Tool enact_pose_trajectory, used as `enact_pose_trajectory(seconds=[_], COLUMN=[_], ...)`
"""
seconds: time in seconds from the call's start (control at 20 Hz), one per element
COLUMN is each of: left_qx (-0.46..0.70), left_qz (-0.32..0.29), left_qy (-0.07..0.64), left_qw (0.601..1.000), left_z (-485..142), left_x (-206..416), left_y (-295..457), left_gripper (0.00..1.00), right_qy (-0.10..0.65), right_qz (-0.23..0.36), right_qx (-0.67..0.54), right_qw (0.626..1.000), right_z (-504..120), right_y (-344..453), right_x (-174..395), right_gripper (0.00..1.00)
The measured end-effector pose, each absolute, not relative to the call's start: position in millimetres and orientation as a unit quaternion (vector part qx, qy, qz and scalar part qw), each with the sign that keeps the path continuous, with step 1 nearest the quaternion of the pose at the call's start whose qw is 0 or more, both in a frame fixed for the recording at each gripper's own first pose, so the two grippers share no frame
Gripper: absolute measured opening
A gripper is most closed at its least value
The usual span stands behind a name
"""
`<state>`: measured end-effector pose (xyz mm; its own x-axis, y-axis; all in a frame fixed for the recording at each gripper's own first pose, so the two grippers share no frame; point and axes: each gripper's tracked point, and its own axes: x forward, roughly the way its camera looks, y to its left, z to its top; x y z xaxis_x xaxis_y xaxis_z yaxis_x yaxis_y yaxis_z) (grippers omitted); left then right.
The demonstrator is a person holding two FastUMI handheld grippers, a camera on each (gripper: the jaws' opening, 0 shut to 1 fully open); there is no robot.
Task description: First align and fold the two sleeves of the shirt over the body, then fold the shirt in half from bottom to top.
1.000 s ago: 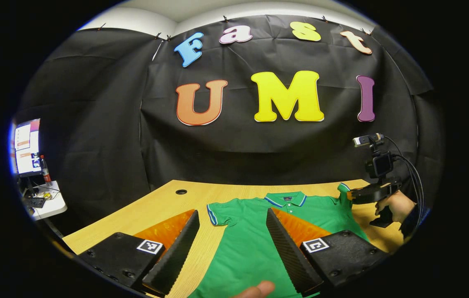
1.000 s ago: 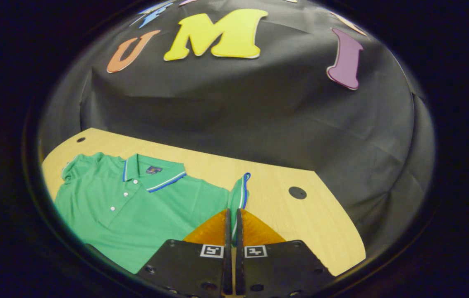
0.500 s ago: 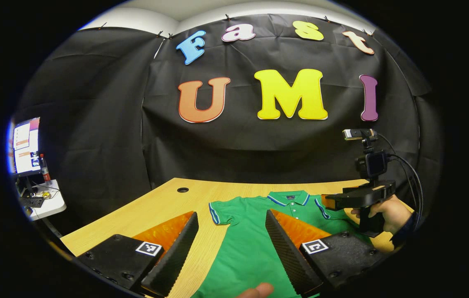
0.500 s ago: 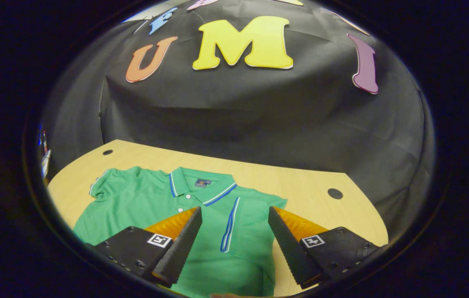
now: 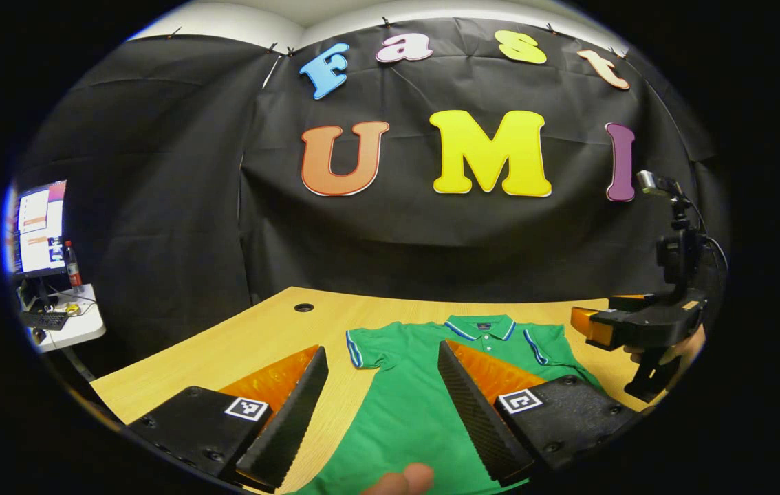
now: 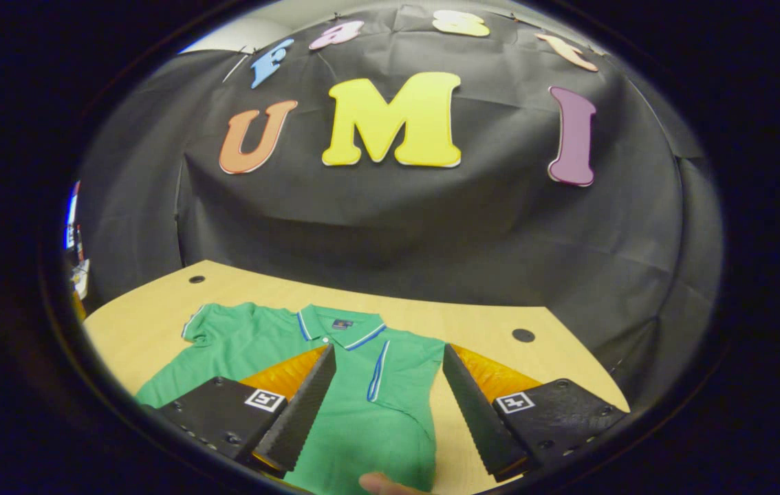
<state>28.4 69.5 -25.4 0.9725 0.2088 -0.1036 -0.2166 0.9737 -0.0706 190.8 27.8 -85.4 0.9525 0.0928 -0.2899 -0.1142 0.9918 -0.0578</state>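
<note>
As it lies flat, shirt (image 6: 355,405) collar (image 6: 342,327) pts twd wall.

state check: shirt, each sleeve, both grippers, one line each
shirt: flat on the table, front up, not folded in half
right sleeve: folded over the body
left sleeve: spread out, not folded
left gripper: open, above the shirt
right gripper: open, holding nothing
</note>
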Motion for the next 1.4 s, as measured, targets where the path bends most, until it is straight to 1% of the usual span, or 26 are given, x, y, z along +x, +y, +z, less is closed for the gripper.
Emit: enact_pose_trajectory(seconds=[0.15, 0.3, 0.45, 0.6, 0.75, 0.85, 0.95, 1.05, 1.1, 1.15, 1.2, 1.25, 1.35, 1.4], left_qx=[-0.048, -0.041, -0.067, -0.044, -0.054, -0.082, -0.106, -0.127, -0.132, -0.137, -0.123, -0.118, -0.101, -0.094], left_qz=[0.106, 0.129, 0.143, 0.141, 0.159, 0.153, 0.16, 0.169, 0.174, 0.179, 0.181, 0.172, 0.167, 0.161], left_qy=[0.068, 0.06, 0.107, 0.132, 0.17, 0.181, 0.202, 0.235, 0.256, 0.281, 0.272, 0.274, 0.281, 0.281], left_qw=[0.991, 0.989, 0.982, 0.98, 0.971, 0.968, 0.961, 0.949, 0.942, 0.933, 0.937, 0.939, 0.94, 0.941], left_z=[-38, -37, -65, -96, -131, -145, -161, -181, -191, -202, -197, -198, -200, -200], left_x=[50, 99, 156, 209, 238, 254, 262, 264, 262, 258, 263, 268, 274, 278], left_y=[74, 102, 125, 138, 156, 160, 171, 180, 184, 186, 191, 189, 185, 184], left_gripper=[1.0, 1.0, 1.0, 1.0, 1.0, 1.0, 1.0, 0.96, 0.9, 0.87, 0.75, 0.81, 0.63, 0.47], right_qy=[0.12, 0.094, 0.077, 0.068, 0.055, 0.064, 0.071, 0.068, 0.064, 0.057, 0.051, 0.047, 0.045, 0.046], right_qz=[0.06, 0.07, 0.09, 0.12, 0.129, 0.14, 0.159, 0.158, 0.157, 0.157, 0.156, 0.155, 0.155, 0.153], right_qx=[-0.043, -0.054, -0.052, -0.063, -0.066, -0.03, 0.009, 0.022, 0.023, 0.023, 0.025, 0.029, 0.039, 0.044], right_qw=[0.99, 0.992, 0.992, 0.988, 0.988, 0.988, 0.985, 0.985, 0.985, 0.986, 0.986, 0.986, 0.986, 0.986], right_z=[-68, -60, -63, -71, -79, -85, -86, -84, -82, -80, -77, -76, -75, -75], right_y=[9, 0, 1, 7, 3, 3, 3, -4, -7, -9, -12, -14, -18, -20], right_x=[159, 130, 104, 85, 79, 79, 80, 83, 82, 80, 78, 77, 77, 77], right_gripper=[0.96, 0.96, 0.95, 0.94, 0.96, 0.95, 0.96, 0.96, 0.96, 0.95, 0.96, 0.96, 0.95, 0.95])
